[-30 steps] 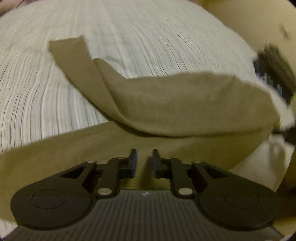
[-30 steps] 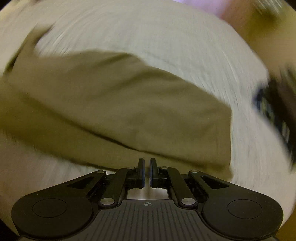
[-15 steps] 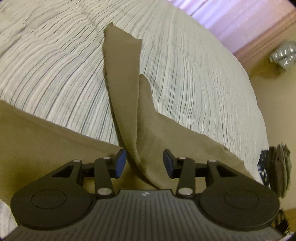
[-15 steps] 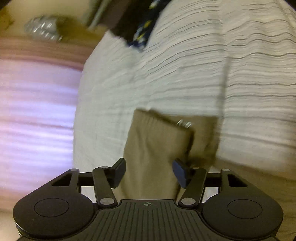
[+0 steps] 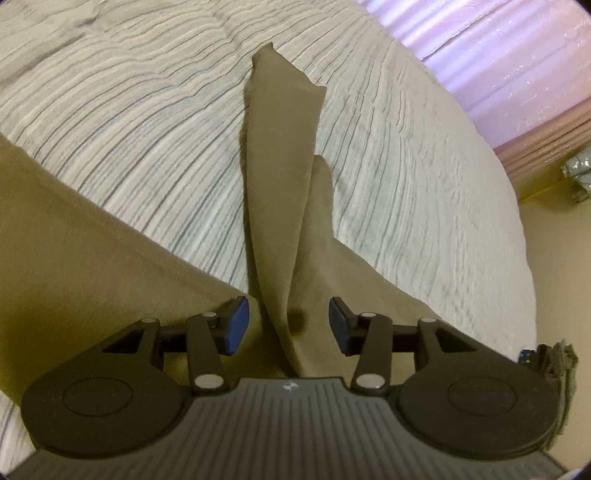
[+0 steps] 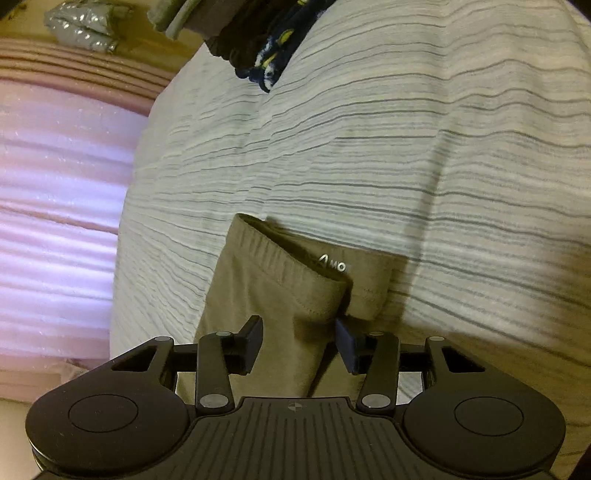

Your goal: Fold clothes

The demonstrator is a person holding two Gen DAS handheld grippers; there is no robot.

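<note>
Covering nearly everything in both views, a pale bedspread with thin grey stripes [image 5: 388, 155] forms the work surface. On it lies an olive-brown fabric garment [image 5: 284, 192], apparently trousers. In the left wrist view one long narrow part runs straight away from the camera, with a second part half tucked beside it on the right and a wider stitched edge spreading to the left.

The left gripper [image 5: 289, 325] hovers low over the near end of this cloth with its jaws wide apart and nothing between them but the fabric lying below.

In the right wrist view the garment's elastic waistband [image 6: 291, 266] sits just ahead of the right gripper [image 6: 299, 343]. Its jaws are also spread wide, straddling a fold of the cloth without pinching it.

Beyond the bed, a pinkish-purple curtain [image 6: 55, 184] hangs, glowing with light. A beige floor [image 5: 554, 258] shows past the bed's edge. A crumpled silver bag [image 6: 79, 26] lies on the floor near the curtain. A pile of dark clothes, one piece navy with yellow and white marks [image 6: 269, 48], rests at the bed's far edge.

White lettering on the inside of the waistband is partly hidden and unreadable. The pile is cut off by the frame, and the lens bends all outer edges.
</note>
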